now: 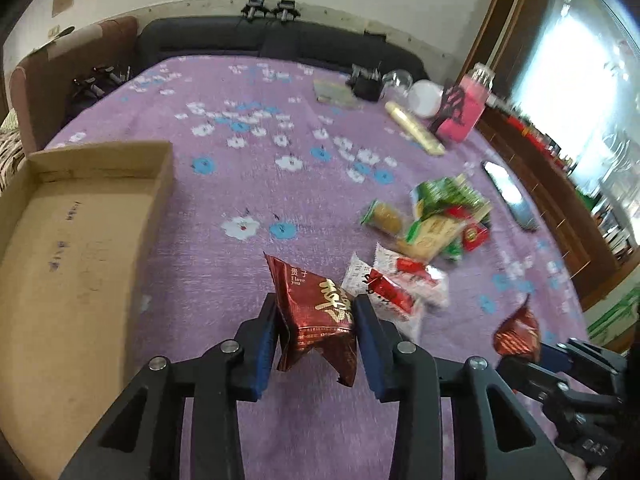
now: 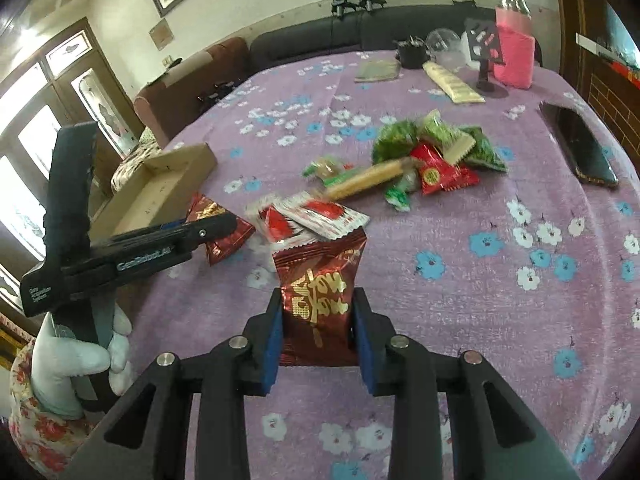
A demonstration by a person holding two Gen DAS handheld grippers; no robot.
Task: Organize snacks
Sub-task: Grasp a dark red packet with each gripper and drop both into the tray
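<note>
My left gripper (image 1: 316, 312) is shut on a dark red snack packet (image 1: 320, 320) and holds it above the purple flowered cloth. It also shows in the right wrist view (image 2: 216, 226) at the left. My right gripper (image 2: 318, 312) is shut on a second dark red packet (image 2: 320, 300), seen at the lower right of the left wrist view (image 1: 516, 332). An open cardboard box (image 1: 76, 248) lies at the left, empty. A pile of red-white packets (image 1: 396, 284) and green, yellow and red snacks (image 1: 440, 216) lies beyond the grippers.
A black phone (image 2: 580, 148) lies at the table's right edge. At the back stand a pink bottle (image 2: 514, 48), a black stand (image 2: 486, 52), a pale long packet (image 2: 452, 82), a clear cup (image 2: 444, 44) and a dark sofa (image 1: 240, 40).
</note>
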